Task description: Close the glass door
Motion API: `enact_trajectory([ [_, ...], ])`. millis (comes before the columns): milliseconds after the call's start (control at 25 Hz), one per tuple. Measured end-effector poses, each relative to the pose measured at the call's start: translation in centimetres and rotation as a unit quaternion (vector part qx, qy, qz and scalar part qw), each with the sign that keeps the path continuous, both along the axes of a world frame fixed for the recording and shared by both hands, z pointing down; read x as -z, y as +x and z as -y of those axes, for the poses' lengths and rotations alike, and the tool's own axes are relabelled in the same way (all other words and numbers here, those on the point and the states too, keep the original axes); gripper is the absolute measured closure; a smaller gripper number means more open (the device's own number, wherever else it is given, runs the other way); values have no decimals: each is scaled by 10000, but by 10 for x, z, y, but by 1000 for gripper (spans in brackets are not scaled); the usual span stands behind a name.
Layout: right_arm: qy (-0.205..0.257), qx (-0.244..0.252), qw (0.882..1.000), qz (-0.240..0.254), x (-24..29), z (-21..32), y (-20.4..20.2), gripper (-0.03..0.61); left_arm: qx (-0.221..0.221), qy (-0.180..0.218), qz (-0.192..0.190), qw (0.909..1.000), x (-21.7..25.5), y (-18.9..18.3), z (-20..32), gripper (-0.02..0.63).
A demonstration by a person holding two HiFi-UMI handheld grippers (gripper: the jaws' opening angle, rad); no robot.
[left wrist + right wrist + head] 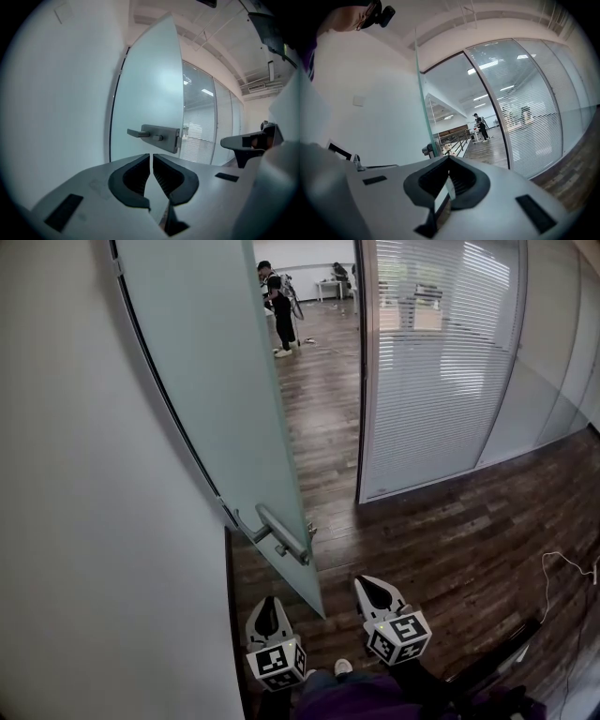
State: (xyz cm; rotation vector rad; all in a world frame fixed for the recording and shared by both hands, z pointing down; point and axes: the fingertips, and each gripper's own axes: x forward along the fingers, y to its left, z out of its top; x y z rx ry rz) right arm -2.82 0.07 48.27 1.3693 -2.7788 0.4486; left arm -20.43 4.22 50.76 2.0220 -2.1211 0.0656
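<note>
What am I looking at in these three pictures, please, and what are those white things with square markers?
No robot here: a person holds a white two-jaw tool in each hand. The head view looks down from a camera on the person's head, showing the left tool and right tool. The other two pictures come from cameras riding on each tool, looking along its jaws. Both tools are shut and hold nothing. Ahead stands a frosted glass door, swung open, with a grey metal lever handle; neither tool touches it. Below is dark wooden floor.
</note>
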Motion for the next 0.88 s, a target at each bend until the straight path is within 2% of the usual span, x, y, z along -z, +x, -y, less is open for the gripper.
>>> enact_trajectory([
  [120, 2, -11, 10000, 22, 3, 4, 2, 581, -3, 125, 273, 9995, 9, -10, 8, 612],
  [240, 3, -29, 10000, 46, 3, 9, 2, 581, -104, 208, 820, 9964, 13, -23, 22, 612],
  [440, 24, -142, 9999, 83, 7, 21, -1, 581, -468, 183, 1821, 9820, 26, -36, 53, 549],
  [600, 50, -108, 9998, 172, 14, 28, -15, 581, -837, 7, 2793, 9565, 19, -46, 81, 509],
  [760, 12, -21, 9997, 262, 22, 24, -29, 581, -1221, -217, 3451, 9303, 16, -54, 104, 505],
  [800, 19, -22, 9997, 253, 23, 24, -31, 581, -1336, -281, 3697, 9191, 13, -56, 110, 505],
  [840, 25, -31, 9997, 251, 23, 25, -34, 581, -1452, -336, 4015, 9036, 10, -58, 116, 505],
  [880, 31, -49, 9997, 250, 23, 27, -36, 581, -1562, -368, 4382, 8844, 8, -60, 121, 505],
])
